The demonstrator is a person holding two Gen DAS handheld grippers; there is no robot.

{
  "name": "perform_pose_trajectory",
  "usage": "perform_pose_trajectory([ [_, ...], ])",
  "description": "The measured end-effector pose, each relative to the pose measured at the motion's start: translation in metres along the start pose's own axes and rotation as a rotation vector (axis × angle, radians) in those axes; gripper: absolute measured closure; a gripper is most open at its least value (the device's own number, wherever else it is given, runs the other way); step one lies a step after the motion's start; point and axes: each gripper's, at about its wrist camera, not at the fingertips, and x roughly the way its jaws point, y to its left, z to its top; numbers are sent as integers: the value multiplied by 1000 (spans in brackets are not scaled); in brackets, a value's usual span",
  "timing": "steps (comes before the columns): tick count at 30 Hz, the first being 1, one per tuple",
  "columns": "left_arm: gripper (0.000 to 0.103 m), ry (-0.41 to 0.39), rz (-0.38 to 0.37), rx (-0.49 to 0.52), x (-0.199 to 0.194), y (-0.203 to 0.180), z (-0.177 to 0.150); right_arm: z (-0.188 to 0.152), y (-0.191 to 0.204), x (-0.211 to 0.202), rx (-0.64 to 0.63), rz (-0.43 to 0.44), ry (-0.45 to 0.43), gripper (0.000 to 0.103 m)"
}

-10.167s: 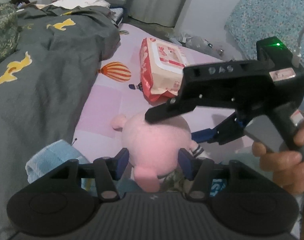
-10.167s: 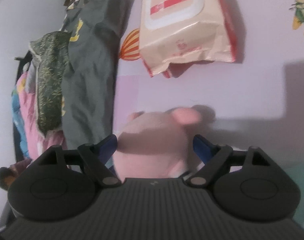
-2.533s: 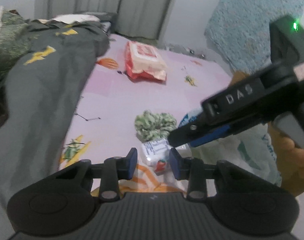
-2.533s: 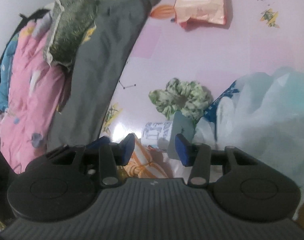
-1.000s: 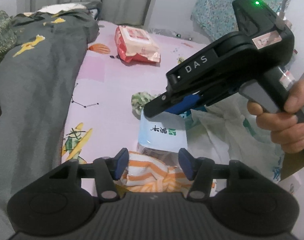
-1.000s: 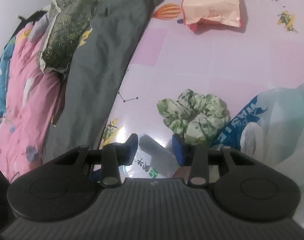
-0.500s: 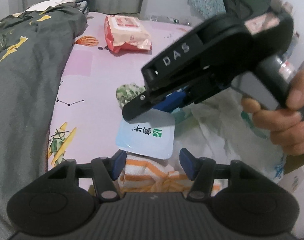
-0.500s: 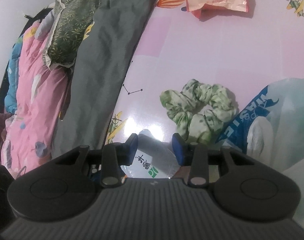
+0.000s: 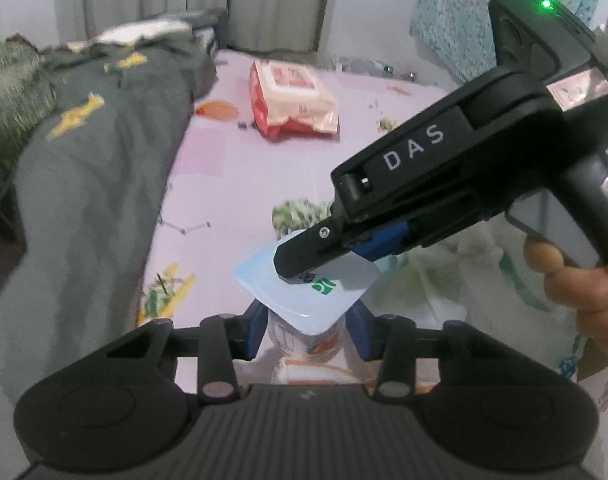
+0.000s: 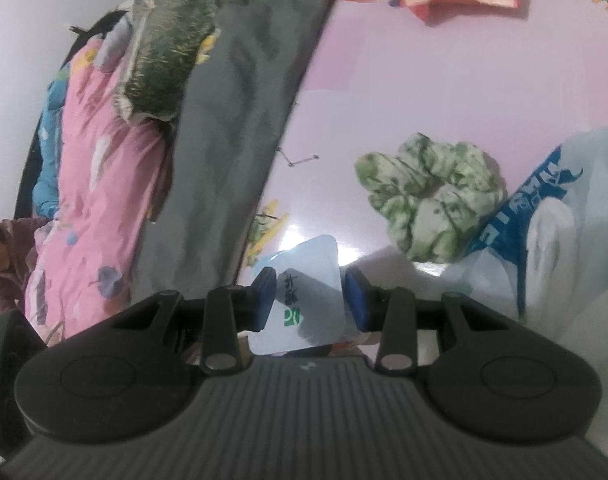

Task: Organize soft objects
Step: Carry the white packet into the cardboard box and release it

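1. While the right gripper pinches the light-blue tissue pack, its tongs are clamped on the pack's edge, lifting it clear of the pink sheet.
2. Left gripper: tongs now closed in around a small printed packet under the pack; 1 second earlier they stood wider, over the orange striped cloth. Whether they truly squeeze it is hard to tell.
3. Tissue pack: risen from lying flat to hanging tilted, near centre.
4. Green scrunchie: untouched, just beyond, beside the plastic bag at right.
5. Wipes packet: far, well apart.
6. Judgement: with both items gripped, bagging looks next; scrunchie and cloth remain.
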Motion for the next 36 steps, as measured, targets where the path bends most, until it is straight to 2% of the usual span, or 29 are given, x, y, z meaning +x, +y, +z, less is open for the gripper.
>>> perform_pose_trajectory([
  [5,59,-67,16,37,-32,-17,16,-2,16,-29,-35,34,-52,65],
  [9,58,-137,-13,102,-58,-50,36,-8,23,-74,-58,57,-127,65],
  [12,58,-192,-64,170,-73,-85,50,-20,19,-123,-54,64,-208,65],
  [17,58,-223,-217,279,-79,-162,70,-60,-15,-221,-6,34,-364,64],
  [22,57,-164,-344,382,-59,-244,72,-115,-67,-302,100,-44,-484,64],
  [26,56,-48,-394,426,-27,-290,63,-154,-115,-332,202,-93,-512,63],
  [31,56,95,-370,485,14,-322,47,-179,-181,-321,343,-73,-442,63],
  [36,56,193,-330,514,39,-325,33,-173,-238,-288,423,39,-316,60],
])
